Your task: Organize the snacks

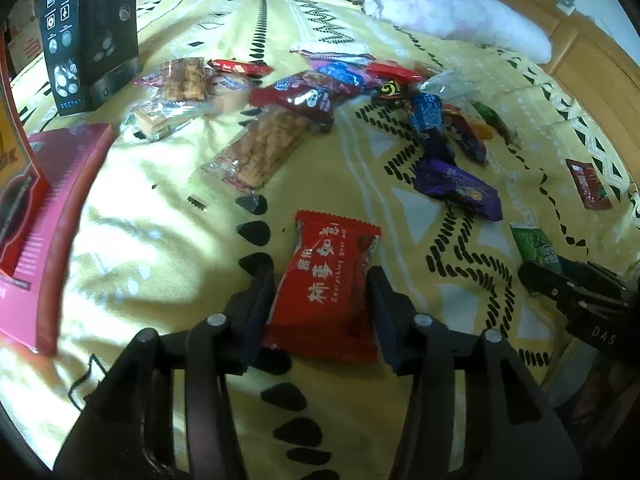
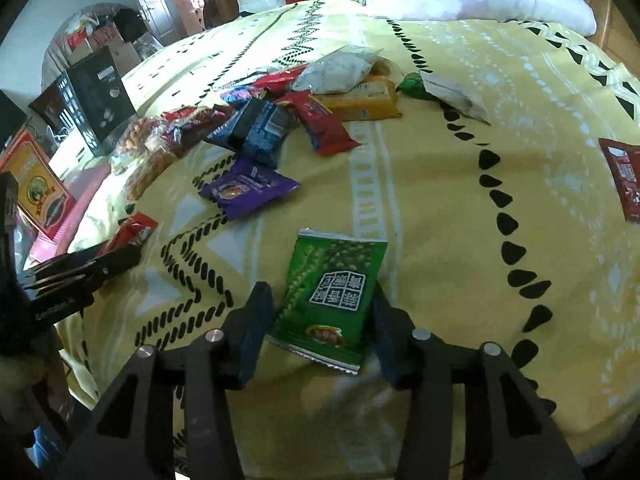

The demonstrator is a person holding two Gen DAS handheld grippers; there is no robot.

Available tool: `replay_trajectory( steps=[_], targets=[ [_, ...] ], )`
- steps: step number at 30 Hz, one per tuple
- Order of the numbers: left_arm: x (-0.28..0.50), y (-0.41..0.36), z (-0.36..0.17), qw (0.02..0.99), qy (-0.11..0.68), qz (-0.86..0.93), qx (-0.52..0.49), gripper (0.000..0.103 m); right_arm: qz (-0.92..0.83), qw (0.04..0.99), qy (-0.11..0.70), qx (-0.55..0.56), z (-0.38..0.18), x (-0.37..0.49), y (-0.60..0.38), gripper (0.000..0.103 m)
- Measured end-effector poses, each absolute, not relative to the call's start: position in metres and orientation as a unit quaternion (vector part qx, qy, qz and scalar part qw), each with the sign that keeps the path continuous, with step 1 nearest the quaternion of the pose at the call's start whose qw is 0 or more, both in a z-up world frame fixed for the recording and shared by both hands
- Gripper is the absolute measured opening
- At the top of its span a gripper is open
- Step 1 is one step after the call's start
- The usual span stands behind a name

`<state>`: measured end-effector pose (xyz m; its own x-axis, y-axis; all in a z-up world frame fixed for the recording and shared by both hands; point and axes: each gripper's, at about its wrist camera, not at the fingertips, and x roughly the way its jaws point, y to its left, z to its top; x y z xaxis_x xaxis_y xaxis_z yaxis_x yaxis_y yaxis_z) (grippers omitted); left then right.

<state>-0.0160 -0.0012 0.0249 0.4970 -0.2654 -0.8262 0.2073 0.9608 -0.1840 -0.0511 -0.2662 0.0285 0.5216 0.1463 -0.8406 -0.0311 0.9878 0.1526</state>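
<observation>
My left gripper (image 1: pixel 320 280) is shut on a red snack packet (image 1: pixel 326 284) with white Chinese writing, its fingers pressing both sides just above the yellow patterned bedspread (image 1: pixel 160 240). My right gripper (image 2: pixel 320 296) is shut on a green pea snack packet (image 2: pixel 332 292), held the same way. The right gripper also shows at the right edge of the left wrist view (image 1: pixel 576 292), and the left gripper at the left edge of the right wrist view (image 2: pixel 80 272). A pile of mixed snack packets (image 1: pixel 320 92) lies farther up the bed, also in the right wrist view (image 2: pixel 280 112).
A purple packet (image 1: pixel 460 188) lies apart from the pile, and a red packet (image 1: pixel 588 184) sits far right. Pink and red boxes (image 1: pixel 48 216) and a black box (image 1: pixel 88 32) stand at the left. A white pillow (image 1: pixel 448 8) lies at the head of the bed.
</observation>
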Motion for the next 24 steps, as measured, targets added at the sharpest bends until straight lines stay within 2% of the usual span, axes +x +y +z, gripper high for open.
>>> replay_trajectory(
  steps=[4,7,12,16,17,18,24],
  targets=[
    [-0.017,-0.008,0.022,0.870,0.474,-0.135,-0.014,0.054,0.052,0.871,0.487,0.040,0.023,-0.051,-0.263,0.050],
    [-0.018,-0.011,0.023,0.869,0.476,-0.133,0.000,0.047,0.051,0.873,0.483,0.035,0.021,-0.052,-0.263,0.047],
    [-0.021,-0.005,0.035,0.874,0.468,-0.126,-0.004,0.044,0.061,0.875,0.478,0.058,0.032,-0.053,-0.270,0.039],
    [-0.023,-0.002,0.054,0.884,0.451,-0.125,-0.006,0.041,0.077,0.881,0.462,0.066,0.052,-0.056,-0.269,0.038],
    [-0.024,-0.001,0.061,0.887,0.444,-0.125,-0.006,0.007,0.082,0.882,0.459,0.072,0.057,-0.056,-0.269,0.038],
    [-0.023,-0.002,0.067,0.887,0.444,-0.126,-0.006,0.000,0.087,0.883,0.455,0.080,0.064,-0.055,-0.268,0.038],
    [-0.024,0.008,0.101,0.905,0.406,-0.127,-0.012,0.000,0.096,0.895,0.429,0.080,0.093,-0.056,-0.263,0.038]
  ],
)
